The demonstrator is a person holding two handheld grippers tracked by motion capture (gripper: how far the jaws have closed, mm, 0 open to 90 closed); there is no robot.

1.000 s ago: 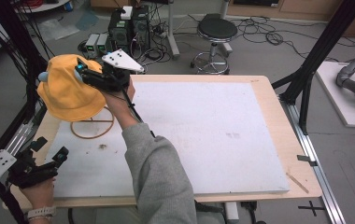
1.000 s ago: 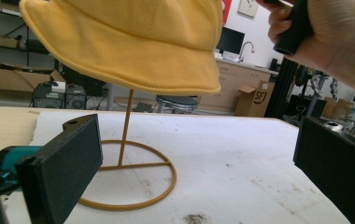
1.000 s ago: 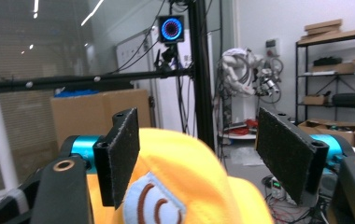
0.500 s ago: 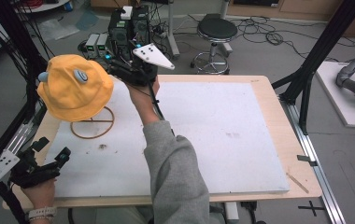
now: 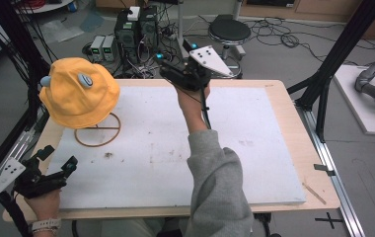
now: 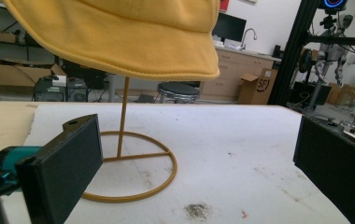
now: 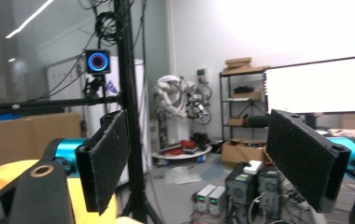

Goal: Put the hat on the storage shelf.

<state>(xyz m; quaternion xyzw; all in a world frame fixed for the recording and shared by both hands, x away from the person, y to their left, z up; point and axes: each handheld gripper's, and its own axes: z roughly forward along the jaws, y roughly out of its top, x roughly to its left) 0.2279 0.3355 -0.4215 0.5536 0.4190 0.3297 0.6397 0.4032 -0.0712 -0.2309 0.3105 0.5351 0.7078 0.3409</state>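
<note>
White tabletop (image 5: 185, 148): yellow hat (image 5: 79, 94), upper left, could tip off its stand (image 5: 98, 134) if the wide-open, empty right gripper (image 5: 168, 66) brushes it.

Brown cardboard box (image 6: 256, 87) on floor beside beige cabinet, far end of room, left gripper view: round black mark reading "SF" or similar, partly legible; no other print on it readable; black cross-shaped tape mark (image 5: 328, 218) on floor right of table's near corner, high view; grey three-cornered plate (image 5: 210, 61) on top of right claw: black dots, no lettering; round glowing ring of blue and red light (image 7: 97, 60) on black frame post, right gripper view: no characters; screens, equipment boxes: too small or blurred to read
</note>
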